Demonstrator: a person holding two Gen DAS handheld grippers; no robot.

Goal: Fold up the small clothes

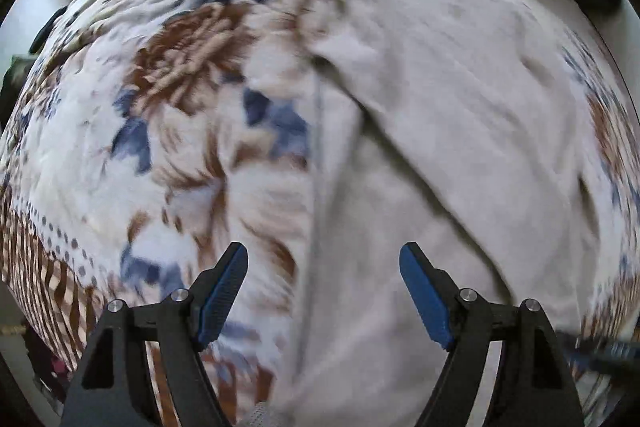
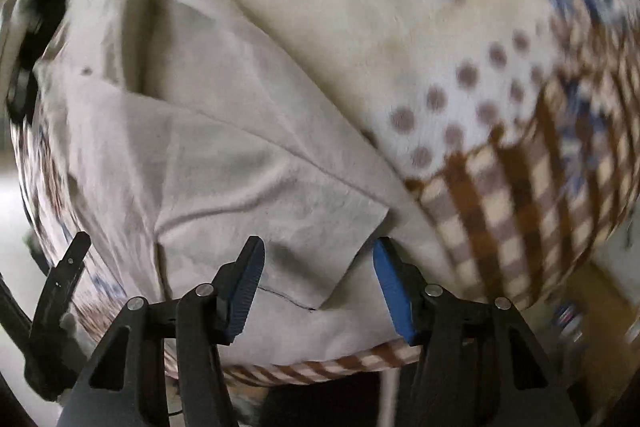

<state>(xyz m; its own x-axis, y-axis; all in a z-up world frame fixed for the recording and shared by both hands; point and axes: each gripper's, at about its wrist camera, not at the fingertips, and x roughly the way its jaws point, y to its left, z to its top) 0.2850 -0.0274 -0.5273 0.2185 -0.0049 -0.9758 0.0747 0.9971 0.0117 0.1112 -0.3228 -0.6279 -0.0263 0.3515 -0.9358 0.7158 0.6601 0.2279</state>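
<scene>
Both of our grippers hover with fingers spread over a pale garment on a floral blanket.

Our left gripper (image 1: 324,259) is wide open and holds nothing, above the cream garment (image 1: 440,131) lying creased on the blue-and-brown floral blanket (image 1: 160,99). Our right gripper (image 2: 318,255) is also open and empty, its blue-padded fingers (image 2: 250,279) flanking a folded corner of the garment (image 2: 240,163) near the blanket's (image 2: 520,187) checked border.

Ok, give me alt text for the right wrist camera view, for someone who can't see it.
The right hand-held gripper, jaws open and holding nothing, hovers over a pale beige garment lying creased and partly folded. The garment rests on a floral blanket with brown checks and dots. The picture is motion-blurred.
</scene>
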